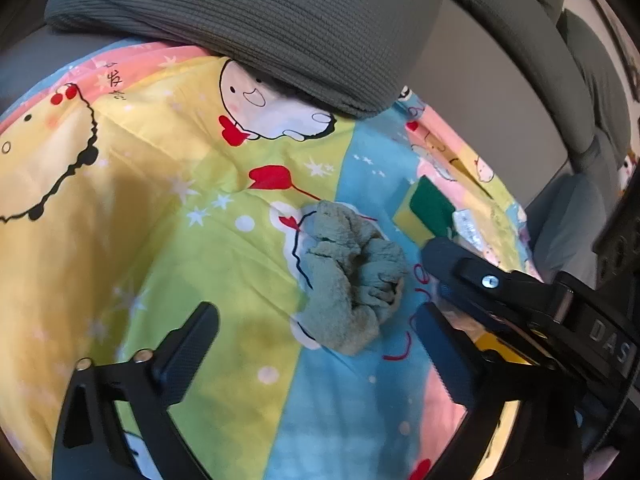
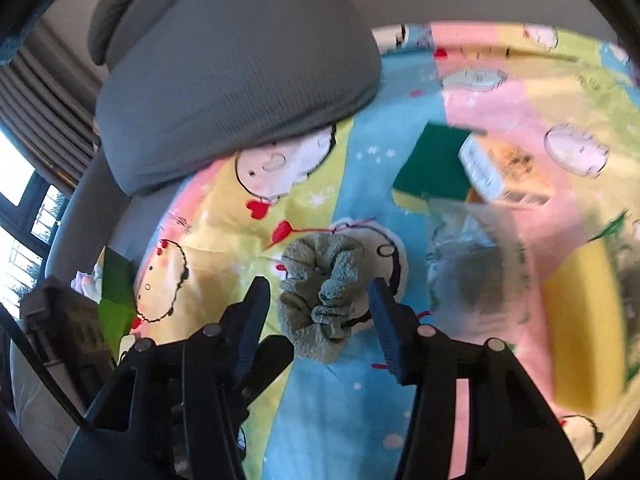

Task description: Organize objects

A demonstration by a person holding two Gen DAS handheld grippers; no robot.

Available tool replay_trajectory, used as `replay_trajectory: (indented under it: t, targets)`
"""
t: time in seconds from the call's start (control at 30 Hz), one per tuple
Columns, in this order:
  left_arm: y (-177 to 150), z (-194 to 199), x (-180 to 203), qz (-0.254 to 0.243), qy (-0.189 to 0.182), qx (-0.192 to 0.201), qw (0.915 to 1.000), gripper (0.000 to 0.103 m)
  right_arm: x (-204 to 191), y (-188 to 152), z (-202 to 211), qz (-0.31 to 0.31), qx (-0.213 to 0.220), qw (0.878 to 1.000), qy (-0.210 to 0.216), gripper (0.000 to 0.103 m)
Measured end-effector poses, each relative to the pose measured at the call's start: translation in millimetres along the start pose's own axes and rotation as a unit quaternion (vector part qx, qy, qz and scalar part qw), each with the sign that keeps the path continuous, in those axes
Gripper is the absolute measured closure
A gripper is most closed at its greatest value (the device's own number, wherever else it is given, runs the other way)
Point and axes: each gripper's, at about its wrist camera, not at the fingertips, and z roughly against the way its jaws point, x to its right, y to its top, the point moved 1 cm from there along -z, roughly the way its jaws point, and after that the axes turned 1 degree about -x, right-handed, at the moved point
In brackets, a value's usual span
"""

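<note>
A crumpled grey-green cloth (image 1: 352, 280) (image 2: 320, 292) lies on the colourful cartoon bedsheet (image 1: 160, 208). My right gripper (image 2: 319, 282) straddles the cloth, one finger on each side. Its jaws stand partly apart, and a thin gap shows on the left side. In the left wrist view the right gripper (image 1: 480, 276) comes in from the right, its tip beside the cloth's right edge. My left gripper (image 1: 316, 312) is wide open just in front of the cloth, with only sheet between its fingers.
A grey pillow (image 1: 260, 20) (image 2: 232, 92) lies on the sheet behind the cloth. To the right are a green-and-yellow sponge (image 2: 432, 164) (image 1: 428, 208), a small box (image 2: 500, 172), a clear plastic bag (image 2: 464, 248) and a yellow sponge (image 2: 580, 320). A green object (image 2: 116, 284) lies at the left.
</note>
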Motion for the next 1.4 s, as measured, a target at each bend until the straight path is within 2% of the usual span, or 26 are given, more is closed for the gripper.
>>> replay_trajectory:
  t: [0.07,0.13,0.17,0.33,0.37,0.43,0.53,0.57,0.7,1.07,1.23,1.4]
  targets:
    - [1.7,-6.0,-0.2,-0.003,0.008,-0.005,1.0000,0.008,2.8,1.6,-11.0,-0.009,-0.011,1.000,0.002,0.054]
    - [2.2,-14.8,0.0,-0.007,0.004,-0.020,0.9998,0.029,1.9,4.1,-19.7,-0.003,-0.013,1.000,-0.003,0.053]
    - [1.6,-19.3,-0.5,-0.009,0.004,-0.028,0.9995,0.033,2.1,3.8,-22.8,-0.003,-0.015,1.000,-0.006,0.053]
    - [4.0,-23.8,-2.3,-0.023,0.006,-0.025,0.9994,0.044,7.6,0.4,-47.8,-0.007,-0.042,0.999,-0.013,0.056]
    - [3.9,-23.6,-3.4,-0.022,0.008,-0.025,0.9994,0.046,9.5,-1.4,-51.3,-0.005,-0.048,0.999,-0.018,0.061]
    - [3.6,-22.4,-3.7,-0.025,0.013,-0.024,0.9993,0.062,13.7,-4.6,-57.5,-0.017,-0.057,0.998,-0.010,0.065]
    - [2.1,-24.0,-0.7,-0.025,-0.023,-0.034,0.9988,0.070,18.9,-7.1,-56.0,-0.024,-0.054,0.998,0.001,0.079]
    - [0.2,-23.1,2.0,-0.031,-0.022,-0.033,0.9987,0.070,21.2,-7.6,-54.8,-0.031,-0.059,0.998,0.013,0.082]
    - [-5.9,-14.9,17.5,-0.066,-0.014,-0.024,0.9974,0.070,23.9,-10.1,-43.1,-0.038,-0.050,0.998,0.021,0.083]
    - [-18.5,35.9,60.9,-0.130,-0.047,0.054,0.9889,0.070,10.0,-19.1,36.0,-0.017,0.051,0.998,0.012,0.083]
    - [-26.1,51.5,83.0,-0.161,-0.063,0.082,0.9816,0.070,9.5,-21.7,67.0,-0.007,0.089,0.996,-0.004,0.083]
    - [-35.4,68.5,109.4,-0.199,-0.081,0.115,0.9698,0.070,17.1,-26.1,97.5,-0.019,0.117,0.993,-0.011,0.083]
